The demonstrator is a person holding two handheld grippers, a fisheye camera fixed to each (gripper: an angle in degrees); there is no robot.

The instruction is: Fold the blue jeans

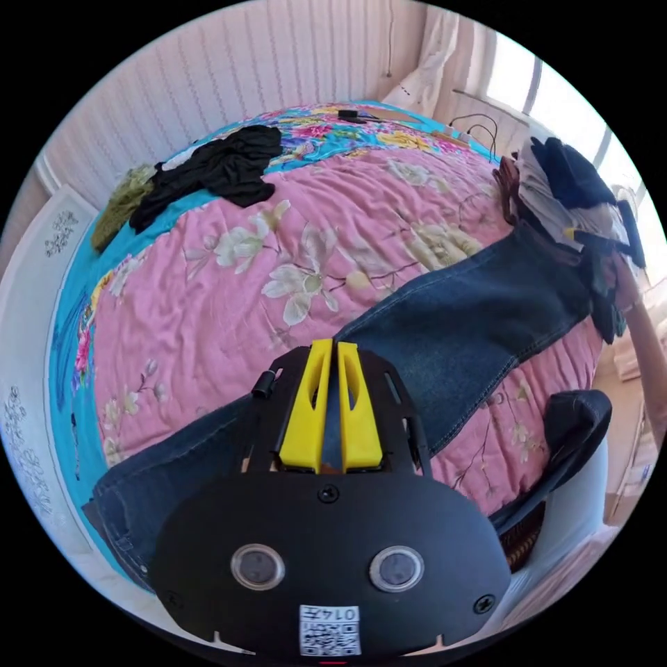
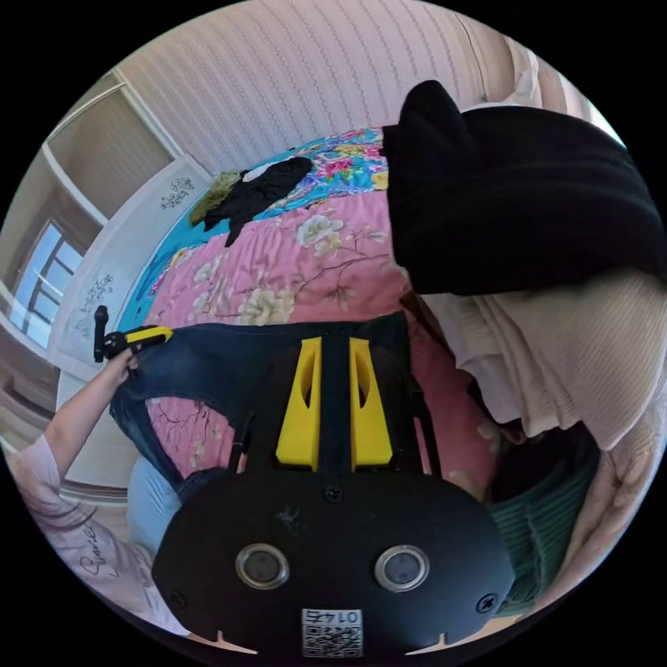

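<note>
Left gripper [image 1: 330, 410] clamped on blue jeans [image 1: 458, 326] at one end, right gripper [image 2: 333, 403] clamped on the other. Jeans stretched long-axis between them across the pink floral quilt [image 1: 229, 278]; black garment [image 1: 215, 170] far behind.

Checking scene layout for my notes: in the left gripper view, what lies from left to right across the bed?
Olive green garment → black garment → blue jeans → stack of clothes.

Bedroom in a home: bed [image 1: 208, 292] w/ pink floral quilt is taking up the rm, clothes [image 1: 215, 167] lying on it, curtained window [image 1: 514, 76] behind.
</note>
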